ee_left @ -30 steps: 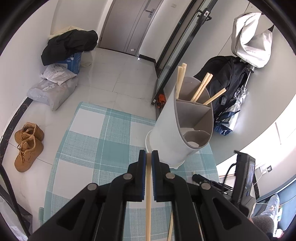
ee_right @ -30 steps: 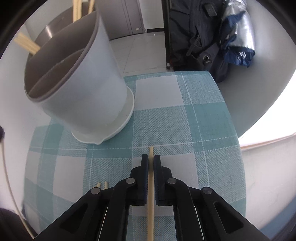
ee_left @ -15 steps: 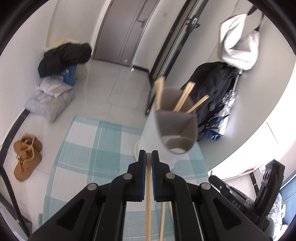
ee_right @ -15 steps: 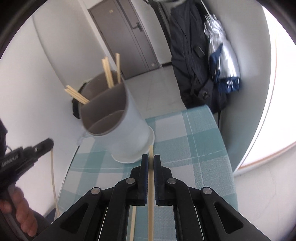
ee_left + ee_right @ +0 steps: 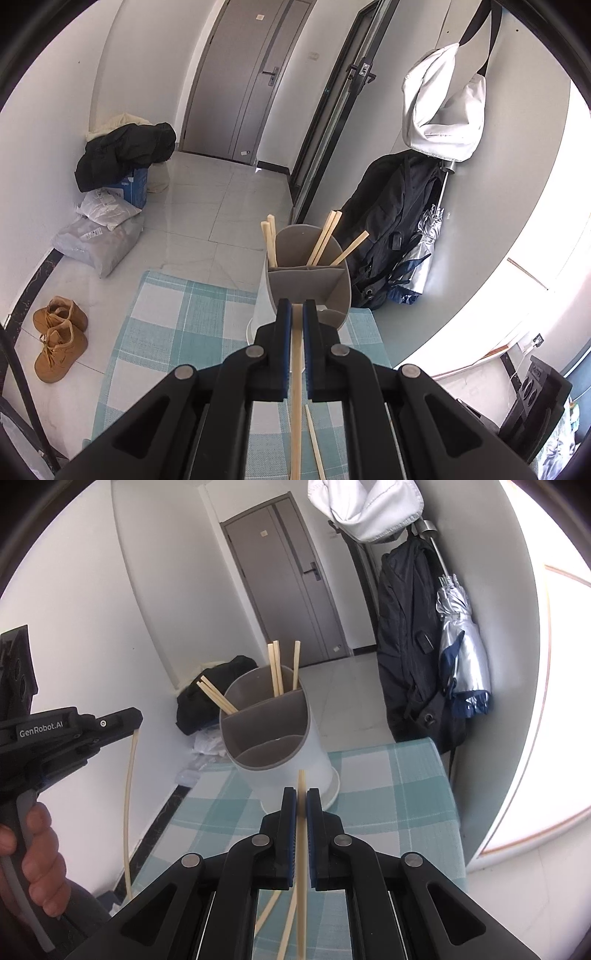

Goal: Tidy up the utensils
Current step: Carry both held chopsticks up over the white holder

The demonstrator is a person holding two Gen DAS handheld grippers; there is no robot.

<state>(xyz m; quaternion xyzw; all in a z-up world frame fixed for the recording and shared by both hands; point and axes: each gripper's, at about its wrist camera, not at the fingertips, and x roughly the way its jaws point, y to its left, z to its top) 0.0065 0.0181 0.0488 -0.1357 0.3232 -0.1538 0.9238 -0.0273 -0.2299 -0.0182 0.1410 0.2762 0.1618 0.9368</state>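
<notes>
A white utensil holder with grey dividers stands on the checked table mat and holds several wooden chopsticks. It also shows in the right wrist view. My left gripper is shut on a chopstick, raised just in front of the holder. My right gripper is shut on another chopstick, raised and pointing at the holder. The left gripper also shows in the right wrist view, with its chopstick hanging down. Loose chopsticks lie on the mat below.
Another loose chopstick lies on the mat. Jackets and an umbrella hang on the wall right of the table. Brown shoes, bags and a door are on the floor side beyond.
Both grippers have lifted up and back from the mat with their chopsticks. The holder now appears smaller and farther, and the left gripper has come into the right wrist view.
</notes>
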